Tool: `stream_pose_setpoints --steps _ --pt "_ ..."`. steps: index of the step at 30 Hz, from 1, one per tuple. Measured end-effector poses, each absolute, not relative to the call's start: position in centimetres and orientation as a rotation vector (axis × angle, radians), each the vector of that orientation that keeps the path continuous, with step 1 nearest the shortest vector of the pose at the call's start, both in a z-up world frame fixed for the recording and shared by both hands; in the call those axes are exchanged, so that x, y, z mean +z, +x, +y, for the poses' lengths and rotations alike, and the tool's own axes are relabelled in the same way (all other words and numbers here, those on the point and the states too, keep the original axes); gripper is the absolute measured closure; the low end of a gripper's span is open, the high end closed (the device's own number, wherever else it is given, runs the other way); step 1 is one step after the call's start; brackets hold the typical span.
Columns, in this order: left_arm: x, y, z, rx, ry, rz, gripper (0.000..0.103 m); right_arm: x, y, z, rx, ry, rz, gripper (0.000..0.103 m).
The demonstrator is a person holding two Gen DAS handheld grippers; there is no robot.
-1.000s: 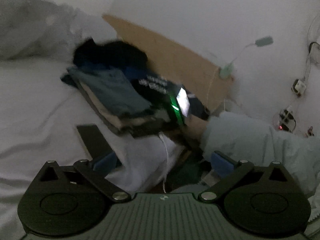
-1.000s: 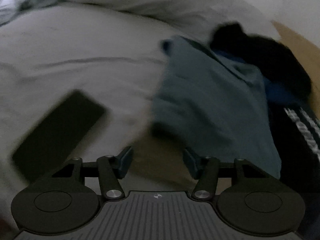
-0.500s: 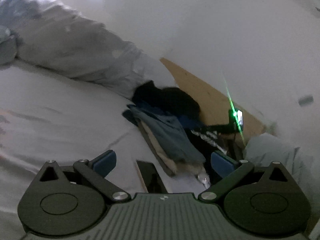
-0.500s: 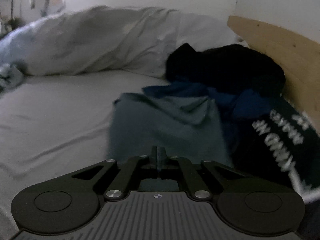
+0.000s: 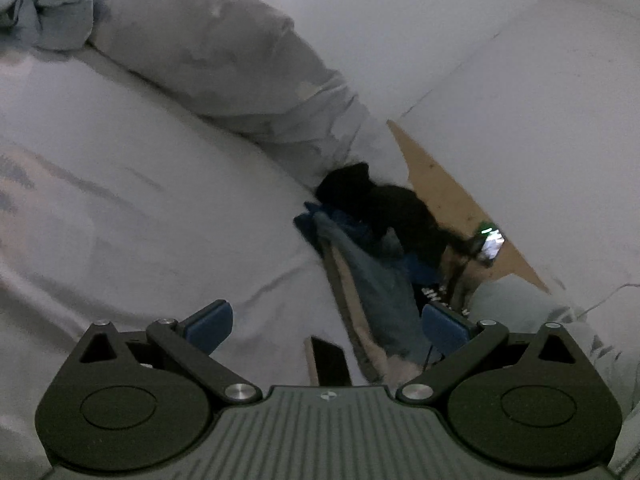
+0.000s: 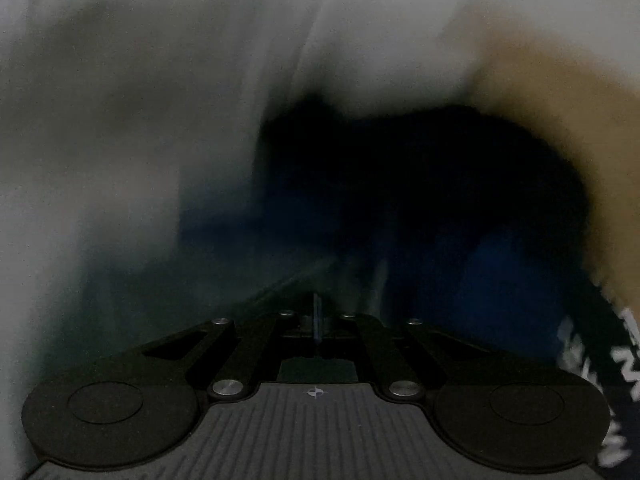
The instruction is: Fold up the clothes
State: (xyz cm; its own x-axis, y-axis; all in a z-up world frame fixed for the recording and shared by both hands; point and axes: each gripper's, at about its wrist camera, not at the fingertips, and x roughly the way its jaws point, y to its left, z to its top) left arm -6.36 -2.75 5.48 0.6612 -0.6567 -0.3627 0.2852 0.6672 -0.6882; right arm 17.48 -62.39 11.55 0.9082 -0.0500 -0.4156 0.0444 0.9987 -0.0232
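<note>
White sheeting is covering the bed, which is filling most of the left wrist view, and a long pale duvet roll is lying along its far edge. A plain wall is rising behind that, with a tan wooden board leaning at its foot.

Taking the board as the landmark: the pile of clothes is sitting on the bed right against it, at the end of the duvet roll. A black garment is lying on top nearest the board, a teal folded piece is spreading on the side away from it, and deep blue cloth is showing between them. A dark garment with white lettering is lying at the pile's near right corner, below the board. A lit green-and-white device is glowing against the board's lower end. A dark phone is lying flat on the sheet, further from the board than the pile.

The left tongs are standing wide apart above the sheet, holding nothing. The right wrist view is heavily blurred; the right tongs are pressed together just in front of the pile, and whether cloth is pinched between them I cannot tell.
</note>
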Motion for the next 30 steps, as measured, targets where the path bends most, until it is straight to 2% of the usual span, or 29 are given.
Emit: stream_pose_setpoints --steps 4,6,9,11,15,18,21,28,29,30 --pt "6.0 -7.7 -3.4 -0.589 -0.609 0.632 0.000 10.8 15.5 -61.4 -0.100 -0.088 0.497 0.085" --pt "6.9 -8.6 -3.7 -0.598 -0.592 0.616 0.000 9.6 13.7 -61.2 -0.093 -0.121 0.555 0.067" --pt "8.5 -10.3 -4.1 -0.625 -0.566 0.585 0.000 8.6 9.7 -60.8 -0.024 -0.126 0.608 0.048" --pt "9.4 -11.3 -4.5 -0.640 -0.553 0.572 0.000 8.4 6.1 -60.7 -0.013 -0.146 0.623 0.042" --pt "10.3 -13.8 -5.3 -0.671 -0.514 0.559 0.000 8.5 -1.3 -59.7 -0.007 -0.241 0.618 0.037" --pt "10.4 -15.3 -5.6 -0.680 -0.519 0.558 0.000 6.3 -6.1 -56.5 0.118 -0.454 0.648 0.031" --pt "10.4 -16.1 -6.1 -0.684 -0.521 0.572 0.000 2.6 -8.9 -52.8 0.197 -0.693 0.678 0.030" --pt "10.5 -16.9 -7.5 -0.699 -0.473 0.616 0.000 -0.2 -8.5 -47.4 0.215 -0.784 0.591 0.027" --pt "10.4 -16.8 -7.7 -0.702 -0.469 0.624 0.000 -0.5 -8.1 -47.0 0.214 -0.783 0.585 0.028" --pt "10.3 -16.7 -7.9 -0.705 -0.470 0.631 0.000 -0.8 -7.7 -46.5 0.212 -0.782 0.579 0.033"
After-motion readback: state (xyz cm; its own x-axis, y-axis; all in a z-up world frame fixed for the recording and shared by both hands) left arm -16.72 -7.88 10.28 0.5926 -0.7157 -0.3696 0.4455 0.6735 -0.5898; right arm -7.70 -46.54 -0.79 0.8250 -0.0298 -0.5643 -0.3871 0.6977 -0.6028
